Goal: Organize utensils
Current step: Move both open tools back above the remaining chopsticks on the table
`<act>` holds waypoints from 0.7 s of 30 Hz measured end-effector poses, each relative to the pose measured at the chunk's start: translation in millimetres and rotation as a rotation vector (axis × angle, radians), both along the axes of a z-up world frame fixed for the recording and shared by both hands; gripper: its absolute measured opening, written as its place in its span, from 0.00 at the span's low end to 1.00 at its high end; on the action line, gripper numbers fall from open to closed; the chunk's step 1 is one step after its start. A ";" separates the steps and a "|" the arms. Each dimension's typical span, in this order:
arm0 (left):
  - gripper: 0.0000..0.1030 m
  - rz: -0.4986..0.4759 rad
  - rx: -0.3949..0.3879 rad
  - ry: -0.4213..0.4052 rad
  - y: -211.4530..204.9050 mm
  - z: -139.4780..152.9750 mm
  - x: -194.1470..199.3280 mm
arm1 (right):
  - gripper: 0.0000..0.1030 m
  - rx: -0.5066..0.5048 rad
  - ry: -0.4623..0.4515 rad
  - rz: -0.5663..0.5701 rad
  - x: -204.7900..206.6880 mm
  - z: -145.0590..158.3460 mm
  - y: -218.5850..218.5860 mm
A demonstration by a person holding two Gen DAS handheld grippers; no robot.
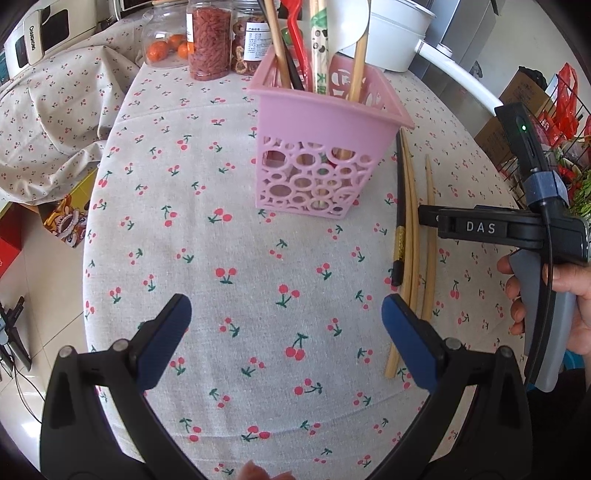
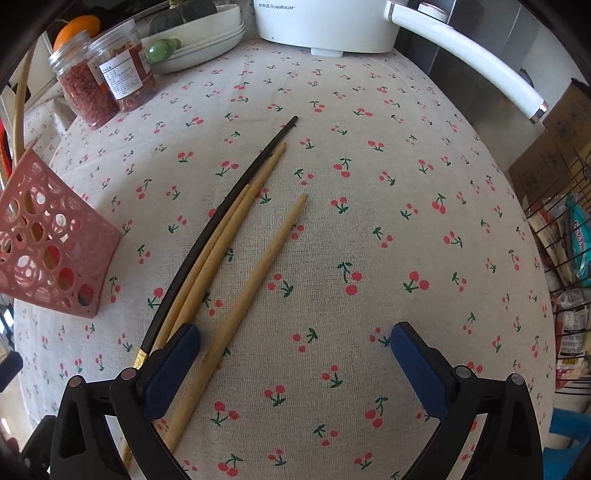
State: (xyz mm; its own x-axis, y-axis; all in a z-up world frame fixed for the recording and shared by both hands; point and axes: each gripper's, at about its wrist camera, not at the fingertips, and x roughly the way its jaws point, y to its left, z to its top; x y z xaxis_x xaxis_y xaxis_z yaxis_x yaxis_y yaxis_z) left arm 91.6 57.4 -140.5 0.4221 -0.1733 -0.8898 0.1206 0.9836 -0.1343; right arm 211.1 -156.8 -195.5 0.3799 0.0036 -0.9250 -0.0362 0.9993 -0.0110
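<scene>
A pink perforated utensil holder (image 1: 317, 147) stands on the cherry-print tablecloth and holds several chopsticks and a red utensil. It shows at the left edge of the right wrist view (image 2: 51, 251). Right of it lie a black chopstick (image 1: 399, 221) and three wooden chopsticks (image 1: 412, 236). In the right wrist view the black chopstick (image 2: 221, 206) and wooden chopsticks (image 2: 255, 273) run diagonally. My left gripper (image 1: 286, 328) is open and empty over bare cloth. My right gripper (image 2: 295, 354) is open, one wooden chopstick lying between its fingers; seen from the side in the left view (image 1: 428, 218).
Jars of dried red berries (image 1: 208, 40) (image 2: 88, 92) and a container of oranges (image 1: 166, 48) stand at the back. A white pot with a long handle (image 2: 325, 26) stands behind. A wire rack with packets (image 2: 569, 280) is at the right. Table edge drops at left.
</scene>
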 end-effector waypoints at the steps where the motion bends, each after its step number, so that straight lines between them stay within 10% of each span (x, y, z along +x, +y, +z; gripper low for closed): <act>1: 0.99 -0.001 -0.001 -0.001 -0.4 -0.1 -0.4 | 1.00 0.000 0.003 -0.001 0.5 -0.2 -0.1; 21: 0.99 -0.013 -0.051 -0.005 -11.0 1.6 -0.4 | 1.00 -0.008 0.129 0.072 -2.4 -5.3 1.7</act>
